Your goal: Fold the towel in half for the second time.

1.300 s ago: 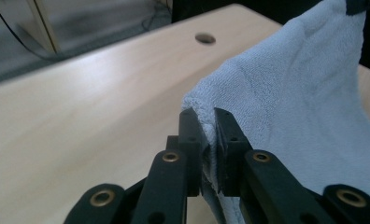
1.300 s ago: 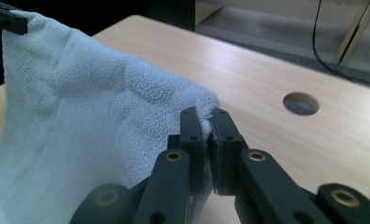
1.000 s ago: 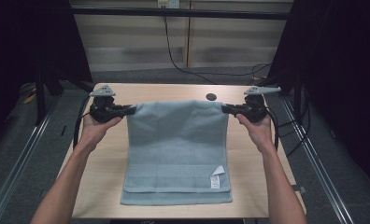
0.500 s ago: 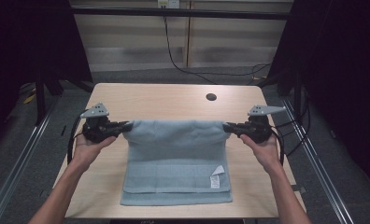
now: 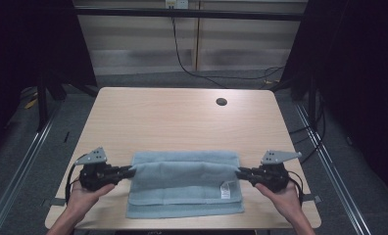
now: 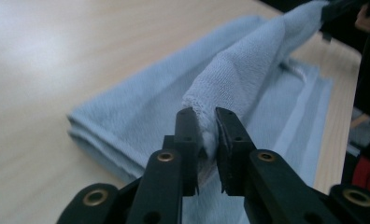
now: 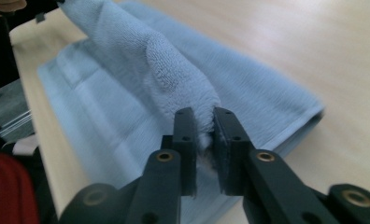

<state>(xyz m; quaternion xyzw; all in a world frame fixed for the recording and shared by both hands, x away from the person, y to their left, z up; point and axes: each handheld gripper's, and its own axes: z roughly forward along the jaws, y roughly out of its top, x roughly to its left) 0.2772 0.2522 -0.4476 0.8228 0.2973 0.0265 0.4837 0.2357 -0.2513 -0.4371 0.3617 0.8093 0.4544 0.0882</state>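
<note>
A light blue towel (image 5: pixel 184 183) lies half folded near the front edge of the wooden table (image 5: pixel 182 117). Its far edge is lifted and stretched over the lower layer. My left gripper (image 5: pixel 132 171) is shut on the towel's left corner (image 6: pixel 206 107). My right gripper (image 5: pixel 238 173) is shut on the right corner (image 7: pixel 199 109). A white label (image 5: pixel 225 190) shows on the lower layer near the right side. In the left gripper view the towel (image 6: pixel 248 70) runs up to the other gripper (image 6: pixel 335 9) at top right.
A round dark cable hole (image 5: pixel 221 102) sits at the table's back right. Cables (image 5: pixel 182 54) hang behind the table. Dark frame posts stand at both sides. The far half of the tabletop is bare wood.
Both grippers have carried the towel's far edge toward the person, from the back of the table to near the front, and the towel has doubled over itself.
</note>
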